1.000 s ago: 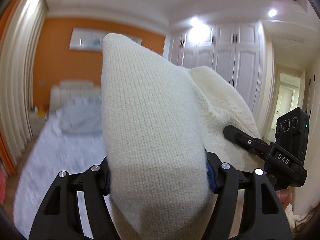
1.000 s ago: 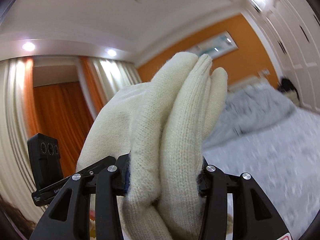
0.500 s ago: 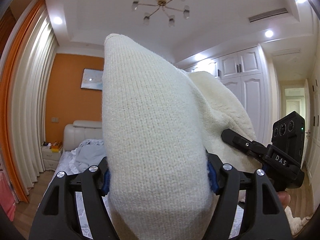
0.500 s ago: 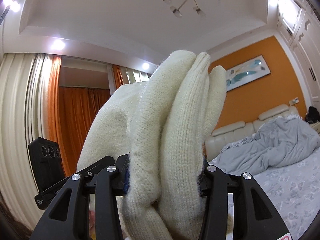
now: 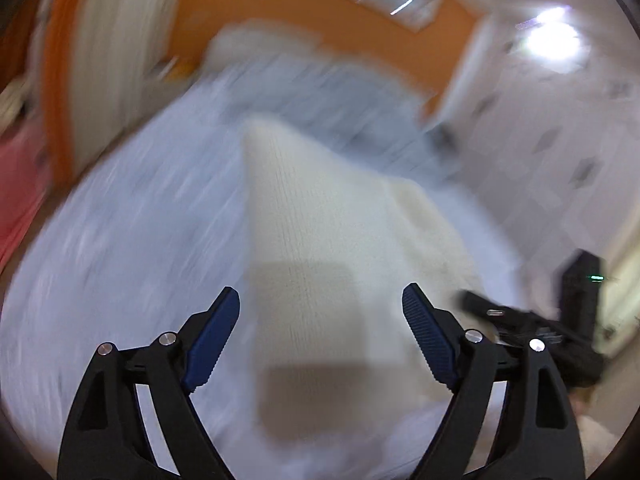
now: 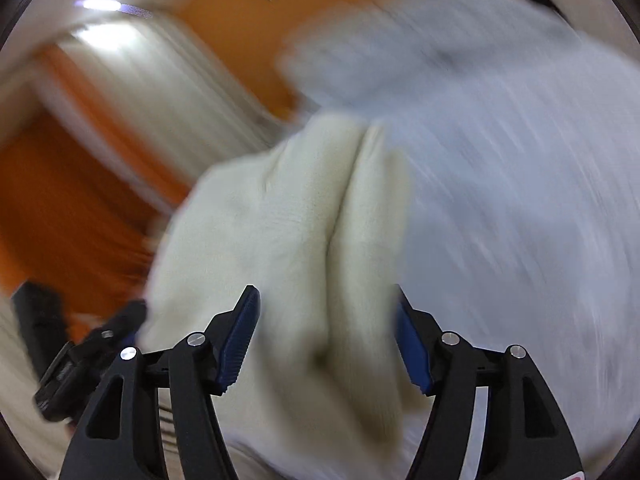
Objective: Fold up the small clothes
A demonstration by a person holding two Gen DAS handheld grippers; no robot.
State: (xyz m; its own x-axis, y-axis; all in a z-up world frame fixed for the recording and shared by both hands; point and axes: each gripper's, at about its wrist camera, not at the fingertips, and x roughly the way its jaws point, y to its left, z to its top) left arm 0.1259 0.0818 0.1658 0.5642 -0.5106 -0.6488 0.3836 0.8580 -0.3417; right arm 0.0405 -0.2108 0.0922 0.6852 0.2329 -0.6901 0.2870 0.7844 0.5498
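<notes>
A cream knitted garment (image 5: 320, 248) lies ahead of my left gripper (image 5: 320, 304), which is open, its blue pads spread and not touching the knit. In the right wrist view the same garment (image 6: 304, 248) sits bunched in folds between the fingers of my right gripper (image 6: 326, 300), which is also open with its pads apart. Both views are blurred by motion. Each gripper shows at the edge of the other's view: the right one (image 5: 532, 320) and the left one (image 6: 80, 356).
A bed with a pale blue-grey sheet (image 5: 120, 240) lies below the garment, and it also shows in the right wrist view (image 6: 520, 200). An orange wall (image 5: 320, 20), white curtains (image 6: 160, 92) and white wardrobes (image 5: 560, 160) surround it.
Both grippers have opened and let go of the garment. Both cameras have swung down from the ceiling toward the bed, and the garment has dropped lower.
</notes>
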